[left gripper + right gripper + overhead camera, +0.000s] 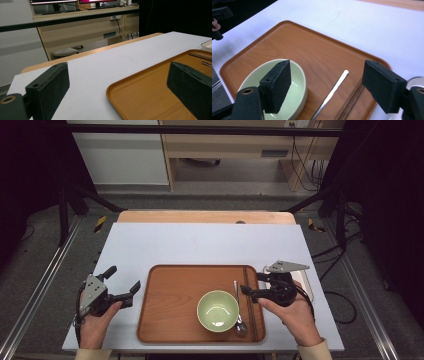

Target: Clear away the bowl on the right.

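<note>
Wooden tray [170, 320] — near edge unobstructed

A tray [175, 310] is sitting on the table [200, 242]; a bowl [217, 310] is resting in its 4 o'clock part; a spoon [238, 307] is lying at the bowl's 3 o'clock; chopsticks [248, 302] are lying beyond the spoon.

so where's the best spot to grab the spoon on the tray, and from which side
Probably the slim handle of the spoon, near its middle, coming straight down. It lies flat on the wooden tray between the green bowl and the chopsticks, so set the jaws across the handle.
</note>
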